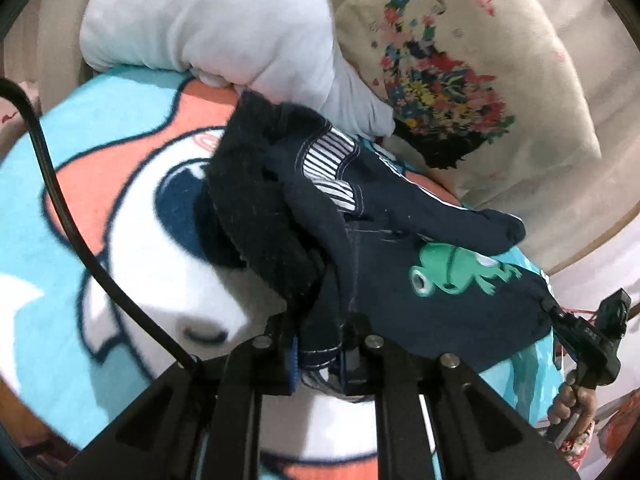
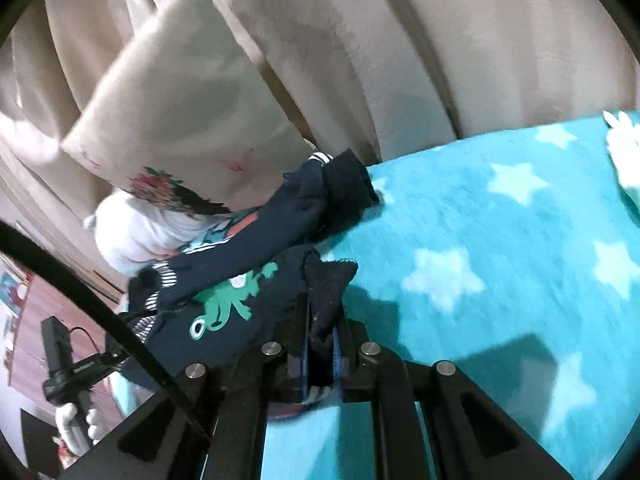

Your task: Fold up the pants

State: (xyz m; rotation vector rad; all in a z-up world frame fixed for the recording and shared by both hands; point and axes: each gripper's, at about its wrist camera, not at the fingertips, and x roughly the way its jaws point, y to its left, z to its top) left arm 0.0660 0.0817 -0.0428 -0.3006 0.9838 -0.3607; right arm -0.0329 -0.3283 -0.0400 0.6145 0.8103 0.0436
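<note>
Small navy pants (image 1: 432,280) with a green frog print and striped lining are held up over a turquoise fleece blanket (image 1: 48,184). My left gripper (image 1: 320,344) is shut on one edge of the pants' waist. My right gripper (image 2: 322,344) is shut on another bunch of the same pants (image 2: 224,304). The right gripper also shows at the far edge of the pants in the left wrist view (image 1: 560,316). The legs (image 2: 320,196) trail away toward the pillows, one cuff lying on the blanket (image 2: 500,260).
A cream pillow with a flower print (image 1: 460,80) and a white pillow (image 1: 224,28) lean behind the pants. Beige curtain folds (image 2: 400,60) hang behind the bed. A black cable (image 1: 60,200) crosses the left wrist view.
</note>
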